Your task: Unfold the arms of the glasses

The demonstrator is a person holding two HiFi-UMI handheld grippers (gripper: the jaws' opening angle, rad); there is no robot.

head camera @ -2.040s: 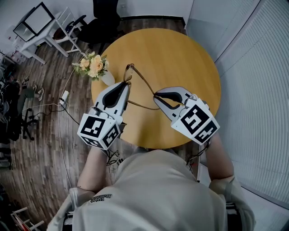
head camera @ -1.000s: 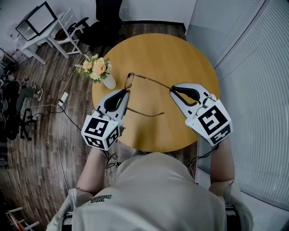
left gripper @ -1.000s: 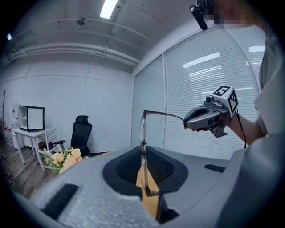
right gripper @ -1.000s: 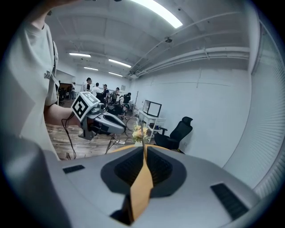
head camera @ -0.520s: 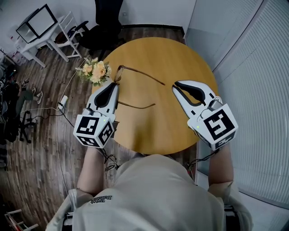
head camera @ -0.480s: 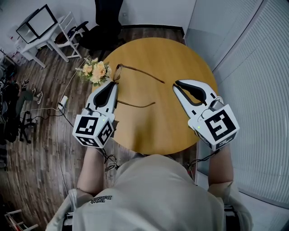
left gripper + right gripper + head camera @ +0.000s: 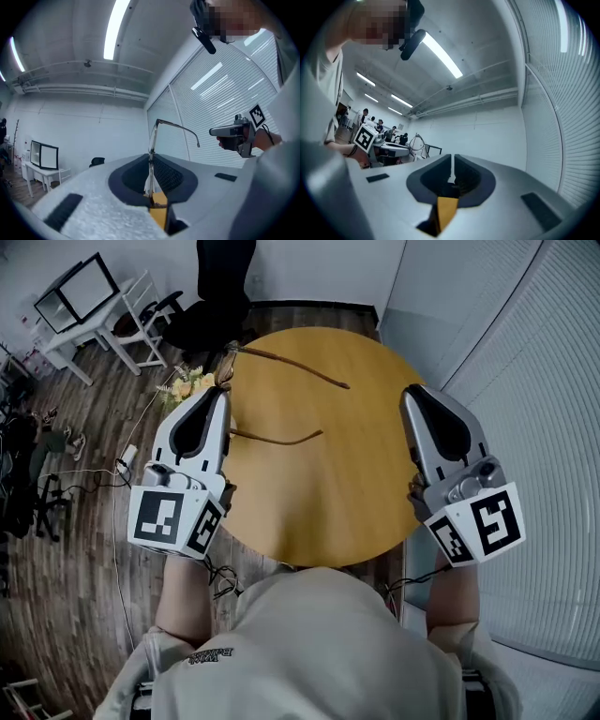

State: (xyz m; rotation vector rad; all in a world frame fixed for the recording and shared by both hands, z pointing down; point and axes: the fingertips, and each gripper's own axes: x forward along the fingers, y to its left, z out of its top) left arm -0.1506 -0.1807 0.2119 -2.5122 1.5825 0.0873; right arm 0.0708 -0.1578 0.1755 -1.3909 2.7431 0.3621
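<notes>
The thin brown-framed glasses (image 7: 281,367) hang in the air above the round wooden table (image 7: 356,493). My left gripper (image 7: 221,390) is shut on the front of the frame, and both arms stick out to the right, spread apart. In the left gripper view the frame (image 7: 151,140) stands pinched between the jaws of the left gripper (image 7: 151,159), with one arm (image 7: 180,127) curving off to the right. My right gripper (image 7: 412,390) is raised at the right, shut and empty, apart from the glasses. In its own view the right gripper (image 7: 453,161) has nothing between its jaws.
A vase of flowers (image 7: 187,382) stands at the table's left edge, partly behind the left gripper. A black chair (image 7: 211,296) and a white desk with a monitor (image 7: 75,287) are on the floor beyond. A blind-covered wall (image 7: 525,381) runs along the right.
Both grippers have risen toward the camera. The right gripper has left the arm's tip and drawn away to the right. The glasses rose with the left gripper.
</notes>
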